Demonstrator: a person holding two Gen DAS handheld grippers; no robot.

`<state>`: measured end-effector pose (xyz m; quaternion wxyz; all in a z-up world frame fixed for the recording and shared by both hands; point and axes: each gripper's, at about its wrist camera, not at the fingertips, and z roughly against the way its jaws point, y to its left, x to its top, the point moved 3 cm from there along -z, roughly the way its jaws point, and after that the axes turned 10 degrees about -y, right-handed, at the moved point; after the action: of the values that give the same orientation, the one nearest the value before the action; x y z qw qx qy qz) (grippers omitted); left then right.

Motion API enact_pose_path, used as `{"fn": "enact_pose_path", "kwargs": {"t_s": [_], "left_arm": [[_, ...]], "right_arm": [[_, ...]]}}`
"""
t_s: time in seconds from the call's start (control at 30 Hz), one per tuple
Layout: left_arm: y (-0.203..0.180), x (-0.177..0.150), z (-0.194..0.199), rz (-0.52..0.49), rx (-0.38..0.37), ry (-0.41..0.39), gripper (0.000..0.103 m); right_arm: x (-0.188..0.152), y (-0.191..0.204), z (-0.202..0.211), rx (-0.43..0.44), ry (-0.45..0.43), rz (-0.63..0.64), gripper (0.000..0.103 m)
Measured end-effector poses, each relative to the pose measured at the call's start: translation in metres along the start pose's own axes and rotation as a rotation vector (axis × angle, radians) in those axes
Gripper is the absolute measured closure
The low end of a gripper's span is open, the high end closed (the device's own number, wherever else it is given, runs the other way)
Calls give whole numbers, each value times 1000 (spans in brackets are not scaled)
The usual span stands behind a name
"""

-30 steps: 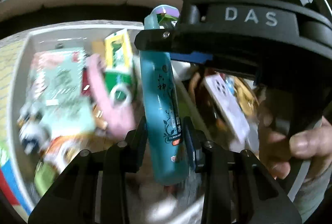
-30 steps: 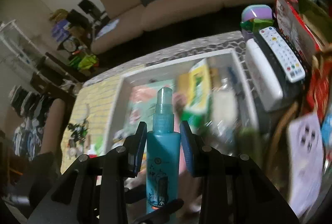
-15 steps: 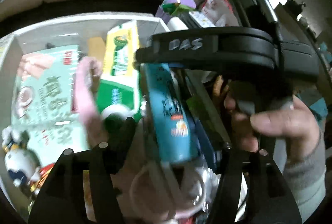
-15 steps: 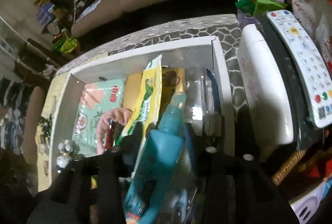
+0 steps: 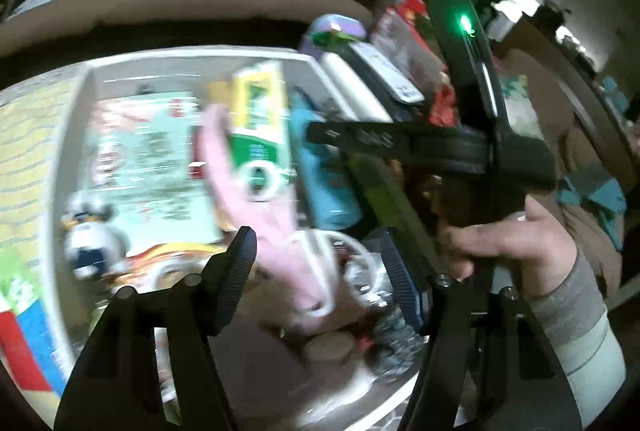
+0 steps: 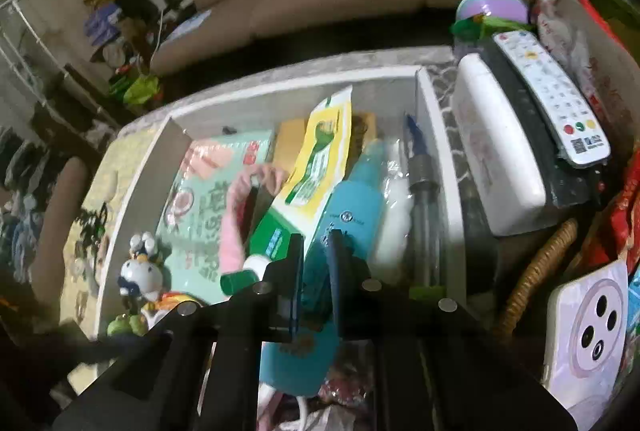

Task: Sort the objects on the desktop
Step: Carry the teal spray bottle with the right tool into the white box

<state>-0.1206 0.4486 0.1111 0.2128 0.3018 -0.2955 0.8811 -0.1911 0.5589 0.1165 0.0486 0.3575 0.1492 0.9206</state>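
Both my grippers hang over the white box [image 6: 434, 151]; my left gripper [image 5: 316, 267] stands released and empty; my right gripper [image 6: 314, 263] has just closed, nearly clenched, above the teal bottle [image 6: 352, 215], which lies in the box beside the green packet [image 6: 316, 167].

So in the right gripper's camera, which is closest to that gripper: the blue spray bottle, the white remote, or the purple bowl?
From the right gripper, nearest first:
1. Blue spray bottle, lying in the white box just beyond its fingertips.
2. White remote, off to the right, outside the box.
3. Purple bowl, at the table's far right.
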Motion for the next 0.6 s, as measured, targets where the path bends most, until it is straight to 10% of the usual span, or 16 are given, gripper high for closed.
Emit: {"fn": "enact_pose_path", "kwargs": {"t_s": [0.13,0.6], "left_arm": [[-11,-3,-37,-18,-13,51,69],[7,1,-73,21,58,97,76]], "right_arm": [[1,-16,0,24,21,-67,92],[-2,-18,-8,-4,63,-7,91]]}}
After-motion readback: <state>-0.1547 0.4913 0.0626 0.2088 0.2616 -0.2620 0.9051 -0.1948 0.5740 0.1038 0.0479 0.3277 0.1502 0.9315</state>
